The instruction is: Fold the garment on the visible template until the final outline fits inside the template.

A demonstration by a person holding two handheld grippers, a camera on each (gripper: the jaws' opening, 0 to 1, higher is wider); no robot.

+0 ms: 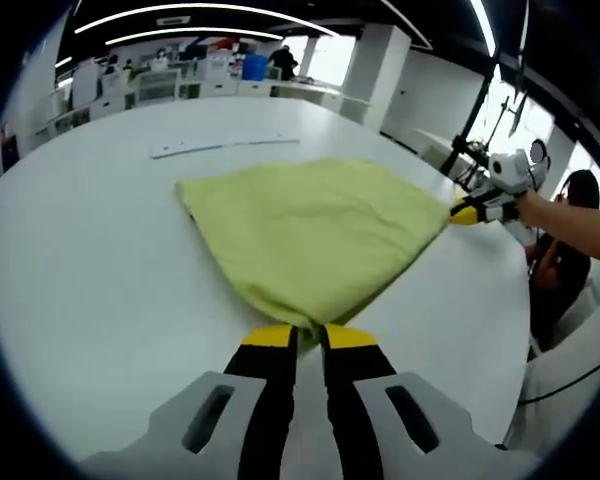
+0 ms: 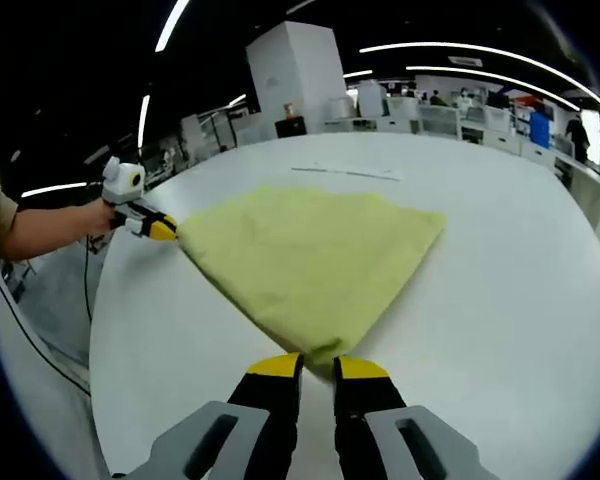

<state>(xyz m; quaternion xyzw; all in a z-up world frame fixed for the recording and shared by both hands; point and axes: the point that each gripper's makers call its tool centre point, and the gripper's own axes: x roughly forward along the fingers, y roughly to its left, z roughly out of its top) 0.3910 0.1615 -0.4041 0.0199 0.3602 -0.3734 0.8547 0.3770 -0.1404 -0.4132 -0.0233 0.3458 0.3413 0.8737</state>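
A yellow-green garment (image 1: pixel 310 235) lies spread in a rough triangle on the white table (image 1: pixel 90 280). In the left gripper view my left gripper (image 1: pixel 310 337) is shut on the cloth's near corner. My right gripper (image 1: pixel 472 211) comes in from the right, pinching the far right corner. In the right gripper view the same garment (image 2: pixel 310 260) fans out ahead. There my right gripper (image 2: pixel 318 367) is shut on its near corner. The left gripper (image 2: pixel 158 228), held by a hand, grips the left corner. A thin pale strip (image 1: pixel 225 145) lies on the table beyond the cloth.
The table's edge (image 1: pixel 515 340) runs close on the right of the left gripper view, with a person's forearm (image 1: pixel 580 225) and a black cable beyond it. Office desks and shelves (image 1: pixel 170 75) stand far behind. The same pale strip (image 2: pixel 345 173) lies past the garment.
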